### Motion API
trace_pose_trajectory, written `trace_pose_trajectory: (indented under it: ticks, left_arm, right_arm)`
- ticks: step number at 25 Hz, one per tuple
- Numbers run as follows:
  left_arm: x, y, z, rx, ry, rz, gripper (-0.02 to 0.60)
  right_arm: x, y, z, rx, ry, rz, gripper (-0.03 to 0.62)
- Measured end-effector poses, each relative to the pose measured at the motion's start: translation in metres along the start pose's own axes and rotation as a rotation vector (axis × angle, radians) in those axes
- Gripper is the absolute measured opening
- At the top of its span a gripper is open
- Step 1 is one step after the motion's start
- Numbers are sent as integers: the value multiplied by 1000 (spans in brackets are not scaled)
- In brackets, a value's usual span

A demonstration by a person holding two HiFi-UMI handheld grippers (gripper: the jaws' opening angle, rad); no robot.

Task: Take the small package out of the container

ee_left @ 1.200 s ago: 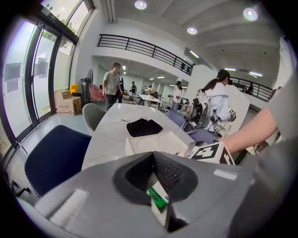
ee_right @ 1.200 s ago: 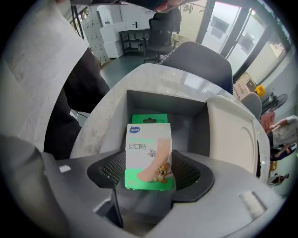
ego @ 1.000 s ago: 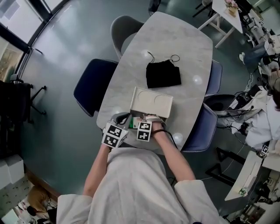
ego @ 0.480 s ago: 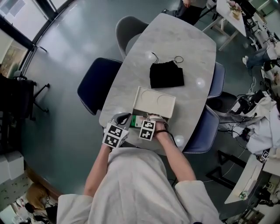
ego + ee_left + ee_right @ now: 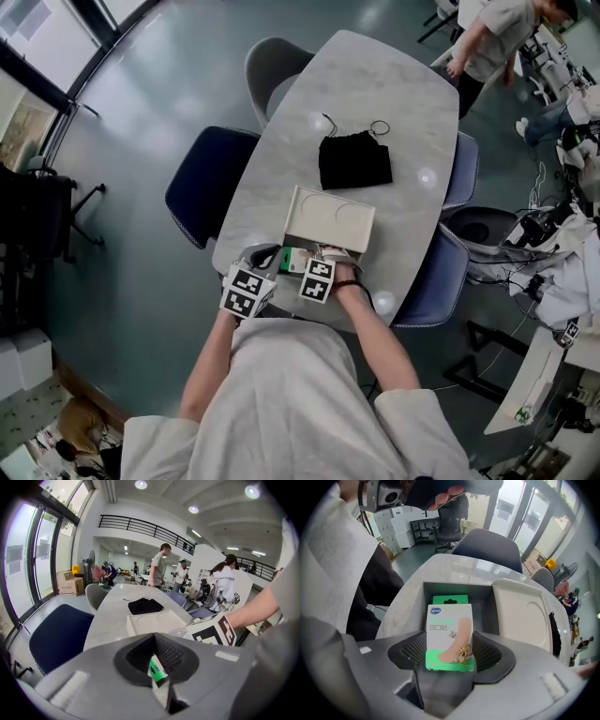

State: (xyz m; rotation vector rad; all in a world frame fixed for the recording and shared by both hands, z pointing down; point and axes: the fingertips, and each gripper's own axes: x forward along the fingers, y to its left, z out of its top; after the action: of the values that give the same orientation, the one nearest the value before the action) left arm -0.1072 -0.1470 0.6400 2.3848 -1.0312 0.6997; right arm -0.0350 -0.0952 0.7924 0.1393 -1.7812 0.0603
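Head view: the left gripper and right gripper meet at the open container's near edge. Left gripper view: its jaws are pinched almost together, gripping nothing, beside the container. Right gripper view: its jaws clamp the small package upright over the container's opening.

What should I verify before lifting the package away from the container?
1. Right tool clamped on the small package: ok, a pad presses each side.
2. Package square in the grip: ok, upright and centred.
3. Lid out of the lift path: ok, open to one side of the container.
4. Package bottom above the container walls: cannot tell.
5. Left tool free of the load: cannot tell, a green sliver shows in its narrow gap.
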Motion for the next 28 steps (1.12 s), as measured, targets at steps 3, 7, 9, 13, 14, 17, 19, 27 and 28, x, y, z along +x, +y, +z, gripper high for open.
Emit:
trace_pose_trajectory:
  ticks: [3,7,9,13,14,17,19,27,28]
  left_arm:
    - [-2,-1,-2,-1,6,-2,52]
    - [2,1,-6,-1,13,-3,52]
    - [4,2,-7,-3,14,-3,52]
    - [4,2,-5,-9,10,-1,52]
    - [4,2,-5,-11,9,0,52]
    - [6,2,-5,-18,3,2,52]
    - [8,0,-3,-21,-2,1,52]
    - [25,11,-1,-32,-15,-3,52]
    - [27,12,-1,-32,-16,-4,52]
  right_arm:
    - [-5,0,2,7,-11,-8,295]
    - [-8,-4,4,17,-31,-18,295]
    - [-8,-5,5,16,-38,-23,295]
    - [-14,-6,8,26,-55,-36,295]
    - [-15,-6,8,29,-61,-40,295]
    - [-21,-7,8,41,-79,-48,295]
    - [-27,-6,7,50,-93,-51,295]
    - [-33,-21,10,89,-144,-85,295]
    - [-34,-24,12,102,-157,-90,295]
